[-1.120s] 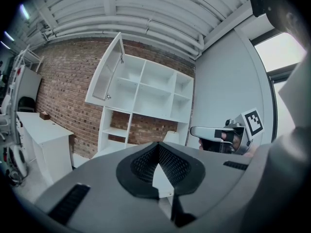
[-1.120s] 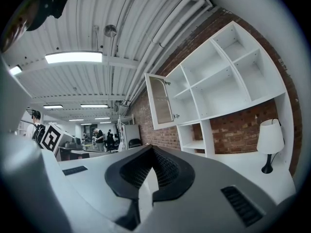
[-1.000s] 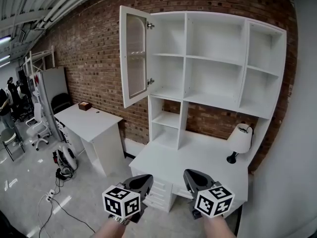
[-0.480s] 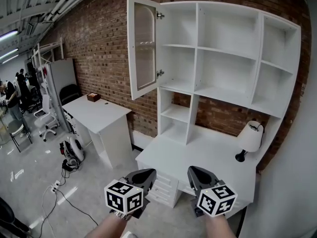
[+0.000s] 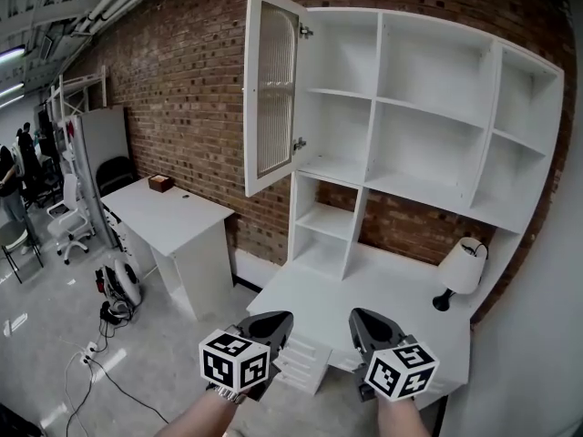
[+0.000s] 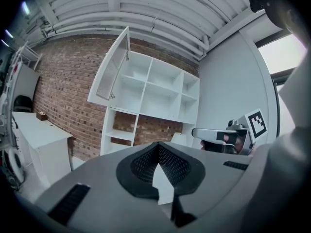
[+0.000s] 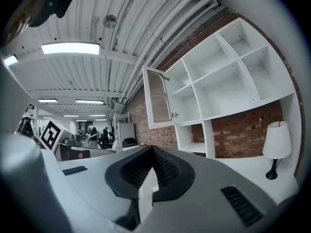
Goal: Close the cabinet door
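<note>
A white wall cabinet [image 5: 410, 126] with open shelves hangs on a brick wall above a white desk [image 5: 364, 289]. Its glass-panelled door [image 5: 271, 103] at the left end stands wide open, swung out toward me. The door also shows in the left gripper view [image 6: 112, 64] and the right gripper view [image 7: 156, 97]. My left gripper [image 5: 273, 321] and right gripper [image 5: 364, 321] are held side by side low in the head view, well short of the desk and far below the door. Both point level at the cabinet. Each is shut, left [image 6: 159, 147] and right [image 7: 152, 149], with nothing between the jaws.
A white lamp [image 5: 463, 271] stands on the desk's right end, with drawers [image 5: 301, 358] under its front. A second white desk [image 5: 173, 212] with a small brown box [image 5: 160, 183] stands at the left. Cables [image 5: 105, 353], office chairs and distant people are on the left floor.
Both grippers have moved forward toward the desk and cabinet, which now look nearer and larger. The door is still open at the same angle. Both grippers stay shut.
</note>
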A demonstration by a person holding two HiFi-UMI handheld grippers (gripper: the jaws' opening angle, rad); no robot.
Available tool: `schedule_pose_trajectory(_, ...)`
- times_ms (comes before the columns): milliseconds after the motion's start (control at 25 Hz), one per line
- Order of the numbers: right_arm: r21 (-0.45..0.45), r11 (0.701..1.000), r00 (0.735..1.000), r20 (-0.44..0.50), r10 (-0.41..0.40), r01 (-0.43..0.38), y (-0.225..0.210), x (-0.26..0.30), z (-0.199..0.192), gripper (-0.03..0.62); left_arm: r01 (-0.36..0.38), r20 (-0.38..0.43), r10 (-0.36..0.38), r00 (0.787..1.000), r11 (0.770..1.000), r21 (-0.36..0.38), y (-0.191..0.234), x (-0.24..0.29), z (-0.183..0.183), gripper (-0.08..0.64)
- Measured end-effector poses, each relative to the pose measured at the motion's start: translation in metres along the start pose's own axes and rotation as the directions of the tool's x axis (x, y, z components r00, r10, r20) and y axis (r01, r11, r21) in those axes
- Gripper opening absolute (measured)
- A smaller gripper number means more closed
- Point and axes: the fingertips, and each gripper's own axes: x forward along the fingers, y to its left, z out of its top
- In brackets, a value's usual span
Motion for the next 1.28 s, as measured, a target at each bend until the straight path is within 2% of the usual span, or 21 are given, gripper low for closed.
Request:
schedule_pose_trajectory(280, 0.009, 0.999, 0.999, -0.007, -0.040, 0.040, 0.011, 0.068, 0.002, 0.025, 0.009, 0.020, -0.009, 1.000, 1.000, -0.002, 0.078, 0.008, 0.026, -0.002)
schedule_pose_trajectory(600, 0.017, 0.998, 0.998, -0.012, -0.061, 0.061, 0.032, 0.152, 0.008, 0.025, 0.044, 0.002, -0.044, 0.999, 0.999, -0.004, 0.157, 0.019, 0.044, -0.002)
schedule_pose_trajectory(920, 0.009, 0.997, 0.997, -0.013, -0.075, 0.075, 0.068, 0.215, 0.010, 0.025, 0.073, 0.000, -0.073, 0.997, 0.997, 0.011, 0.214, 0.007, 0.060, -0.002)
schedule_pose_trajectory(1280, 0.007, 0.999, 0.999, 0.022, -0.034, 0.034, 0.104, 0.273, 0.021, 0.025, 0.047, -0.004, -0.046, 0.999, 0.998, 0.035, 0.255, -0.019, 0.068, -0.002)
